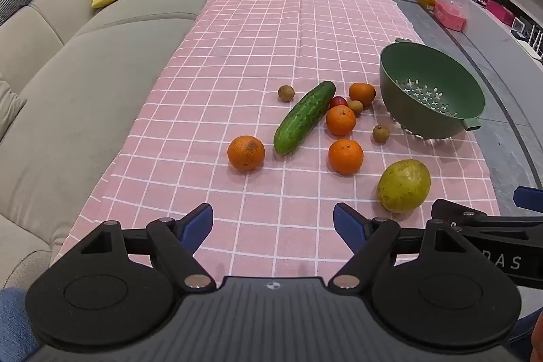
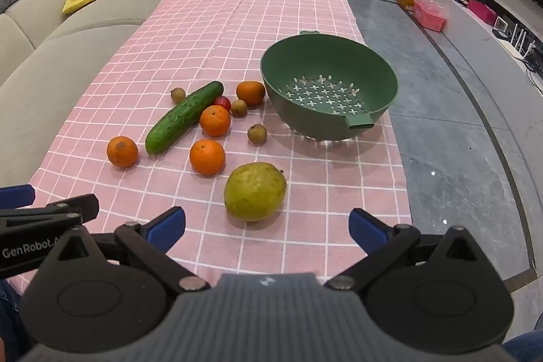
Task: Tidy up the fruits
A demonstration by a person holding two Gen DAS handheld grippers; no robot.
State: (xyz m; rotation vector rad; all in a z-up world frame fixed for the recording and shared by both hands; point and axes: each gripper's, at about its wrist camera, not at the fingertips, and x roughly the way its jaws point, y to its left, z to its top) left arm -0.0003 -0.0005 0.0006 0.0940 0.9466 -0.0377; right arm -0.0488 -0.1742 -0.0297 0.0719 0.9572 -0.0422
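The right gripper (image 2: 266, 224) has its fingers spread wide and empty, tipped downward over the near end of the surface (image 2: 305, 246) with its pink checked cloth. The large yellow-green fruit (image 2: 255, 191), perhaps a guava or a pear, lies just beyond the gap between those fingers, low and central in the right wrist view. It is roundish with its stem end turned toward the upper right, so a straight reach forward should bracket it.

The left gripper (image 1: 273, 224) is likewise wide open and holds nothing. In its view the same fruit sits off to the lower right, beyond its right finger, so the right hand is the nearer one.

The green colander (image 2: 327, 83) stands empty right of centre. The oranges, the cucumber (image 2: 185, 117) lying slantwise from lower left to upper right, and the small brown fruits lie scattered to its left.

The right view shows the colander's perforated floor whole; the left view catches only part of it, and shows the right gripper's frame entering at its right edge.
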